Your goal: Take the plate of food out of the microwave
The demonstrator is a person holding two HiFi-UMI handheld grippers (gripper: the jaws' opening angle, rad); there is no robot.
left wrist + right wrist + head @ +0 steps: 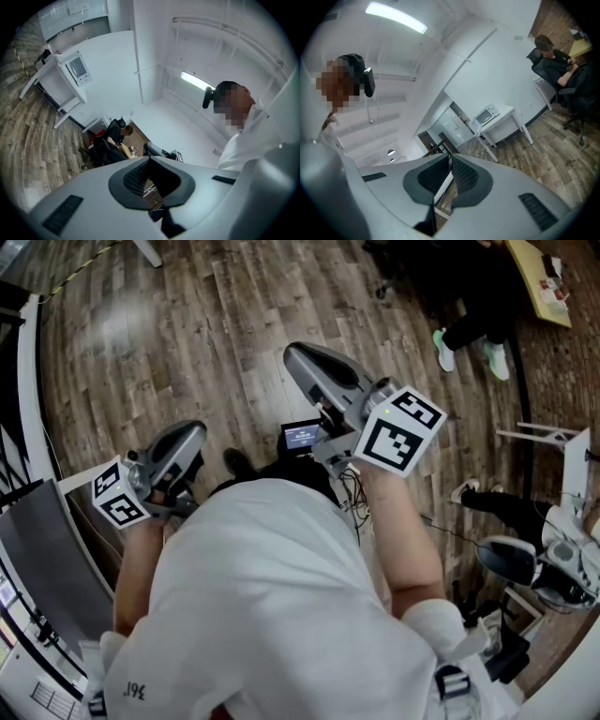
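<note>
Bright, even light from ceiling strip lamp point(396, 18); strong fisheye warp, dark corners.

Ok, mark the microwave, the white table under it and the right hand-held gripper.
microwave point(487, 114), right gripper view, on its front door.
white table point(506, 117), right gripper view, on the tabletop's front edge beside the microwave.
right hand-held gripper point(298, 357), head view, at the tips of its closed jaws.

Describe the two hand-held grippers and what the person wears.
Both the left hand-held gripper and the right hand-held gripper have smooth silver-grey shells with dark ribbed pads. Each carries a white cube with black square markers. Thin dark cables hang near the right one. The person wears a white short-sleeved top.
</note>
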